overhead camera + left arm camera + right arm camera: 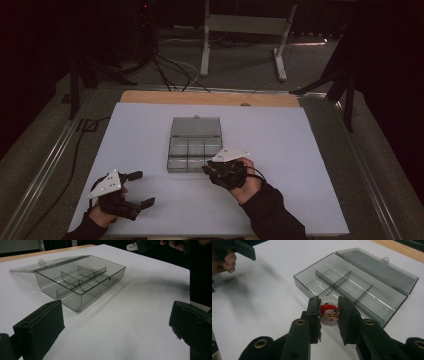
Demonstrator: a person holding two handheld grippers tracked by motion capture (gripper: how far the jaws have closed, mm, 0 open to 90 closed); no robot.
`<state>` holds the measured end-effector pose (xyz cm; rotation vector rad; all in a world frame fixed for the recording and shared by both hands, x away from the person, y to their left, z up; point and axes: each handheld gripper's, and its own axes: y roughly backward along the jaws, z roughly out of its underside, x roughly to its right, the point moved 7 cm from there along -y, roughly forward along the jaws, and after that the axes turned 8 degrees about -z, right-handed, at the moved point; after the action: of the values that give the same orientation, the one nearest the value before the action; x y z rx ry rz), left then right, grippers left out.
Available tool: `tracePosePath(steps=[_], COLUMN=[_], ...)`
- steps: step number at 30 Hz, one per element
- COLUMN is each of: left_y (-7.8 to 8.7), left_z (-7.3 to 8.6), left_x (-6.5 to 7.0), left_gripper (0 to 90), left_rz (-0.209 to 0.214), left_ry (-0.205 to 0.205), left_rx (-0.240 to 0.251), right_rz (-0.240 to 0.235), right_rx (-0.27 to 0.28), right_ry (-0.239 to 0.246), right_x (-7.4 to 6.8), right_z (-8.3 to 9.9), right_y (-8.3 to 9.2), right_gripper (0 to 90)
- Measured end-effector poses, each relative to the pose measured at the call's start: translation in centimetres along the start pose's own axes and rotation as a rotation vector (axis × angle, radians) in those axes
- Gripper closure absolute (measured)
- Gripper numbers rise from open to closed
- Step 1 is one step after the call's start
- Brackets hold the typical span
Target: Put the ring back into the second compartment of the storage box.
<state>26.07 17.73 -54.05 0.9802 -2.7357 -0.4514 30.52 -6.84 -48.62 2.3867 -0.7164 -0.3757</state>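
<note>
So the right gripper (329,315) has its matte black blocky jaws pinching a small round Santa-face badge (329,315), glossy, red hat, white rim. It's held just above the near edge of the clear smoky plastic organizer box (194,150), the one with thin curved dividers splitting it into small compartments and its flat hinged lid (195,126) flopped open toward the desk's far edge. The box sits about mid-desk on the smooth white desk top (300,165). The left gripper (135,189) is near the front left corner, jaws spread wide, nothing between them.
</note>
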Motion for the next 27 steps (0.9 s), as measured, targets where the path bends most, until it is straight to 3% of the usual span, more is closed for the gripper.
tracePosePath(steps=[13, 27], left_y=[0.0, 0.0], left_z=[0.0, 0.0], left_x=[0.1, 0.2], left_gripper=[0.2, 0.2], left_rz=[0.006, 0.008], left_ry=[-0.001, -0.005], left_rx=[0.002, -0.003], right_rz=[0.004, 0.027], right_rx=[0.009, 0.018], right_ry=[0.011, 0.001], right_x=[0.4, 1.8], right_z=[-1.4, -3.1], right_y=[-1.0, -1.6], right_gripper=[72.0, 72.0])
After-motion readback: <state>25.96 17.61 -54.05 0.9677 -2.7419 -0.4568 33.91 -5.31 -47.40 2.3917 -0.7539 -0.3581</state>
